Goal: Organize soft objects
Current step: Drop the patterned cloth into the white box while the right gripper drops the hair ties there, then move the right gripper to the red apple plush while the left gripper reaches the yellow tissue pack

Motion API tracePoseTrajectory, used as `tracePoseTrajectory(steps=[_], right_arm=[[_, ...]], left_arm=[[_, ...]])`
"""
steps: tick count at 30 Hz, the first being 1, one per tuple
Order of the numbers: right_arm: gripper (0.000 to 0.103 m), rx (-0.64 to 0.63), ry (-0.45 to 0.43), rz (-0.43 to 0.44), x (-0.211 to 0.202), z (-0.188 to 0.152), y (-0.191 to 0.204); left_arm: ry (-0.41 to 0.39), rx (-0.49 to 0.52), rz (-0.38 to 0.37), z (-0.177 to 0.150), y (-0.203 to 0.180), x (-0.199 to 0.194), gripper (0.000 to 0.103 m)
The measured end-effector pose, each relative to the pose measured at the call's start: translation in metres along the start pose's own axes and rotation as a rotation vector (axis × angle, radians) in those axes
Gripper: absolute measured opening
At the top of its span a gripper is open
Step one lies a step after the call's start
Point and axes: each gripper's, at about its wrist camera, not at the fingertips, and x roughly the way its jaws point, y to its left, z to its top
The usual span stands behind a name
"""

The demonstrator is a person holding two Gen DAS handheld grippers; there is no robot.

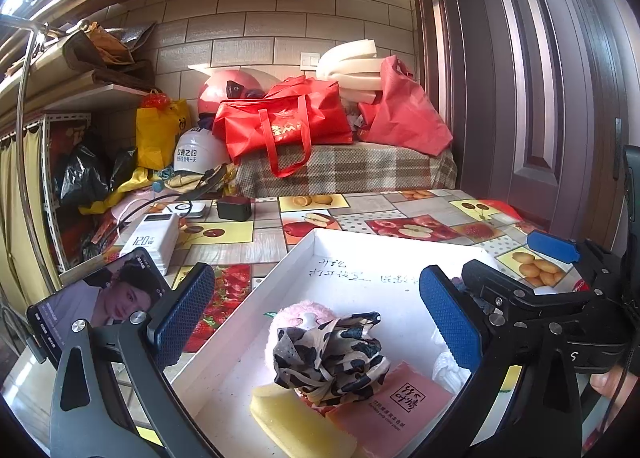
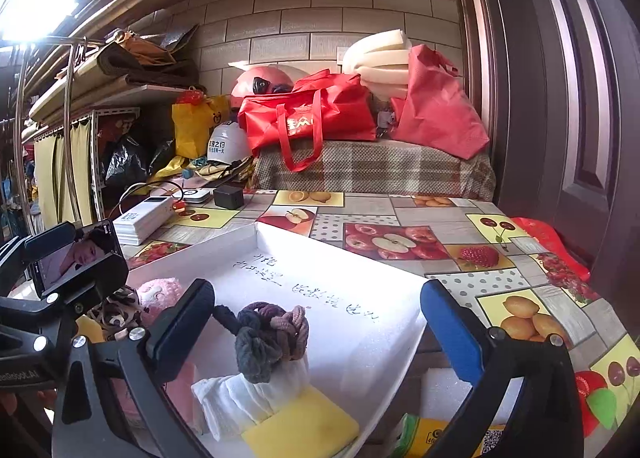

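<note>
Looking along the left gripper [image 1: 316, 314] in the left wrist view, its fingers [image 1: 450, 324] stand wide apart with nothing between them, hovering over a white tray [image 1: 240, 312] on the fruit-patterned tabletop [image 1: 420, 214]. Inside the tray a leopard-print scrunchie [image 1: 330, 354] rests against a pink plush toy [image 1: 298, 314], with a yellow sponge [image 1: 300, 424] and a pink tissue pack [image 1: 396, 404] in front of them. A white cloth [image 1: 448, 368] shows partly behind the right finger. The right gripper [image 1: 554, 254] reaches in from the right edge; from this view its opening cannot be told. A phone [image 1: 100, 302] on a stand and a white power bank [image 1: 154, 234] sit at the left.

From the right wrist view, the right gripper [image 2: 318, 322] is also spread wide and grasps nothing. Between its fingers [image 2: 450, 332], inside the tray [image 2: 348, 254], a knot of dark and brown hair ties [image 2: 268, 336] lies on top of the white cloth [image 2: 240, 398], which touches a yellow sponge [image 2: 304, 426]. The plush toy [image 2: 162, 292] and scrunchie [image 2: 116, 310] lie further left, beside the left gripper's body. A white foam block [image 2: 444, 392] sits just outside the tray's right wall.
</note>
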Motion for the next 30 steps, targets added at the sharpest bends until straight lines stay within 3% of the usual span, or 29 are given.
tracePoseTrajectory(steps=[18,30], right_arm=[[0.103,0.017,-0.051,-0.042,-0.017,-0.003,0.000],[0.103,0.008,-0.025,0.042,-0.041,-0.013,0.005]], left_arm=[[-0.013,-0.010,0.040,0.000,0.001,-0.005,0.103],[-0.010,-0.029,0.089,-0.004,0.004,-0.012,0.103]])
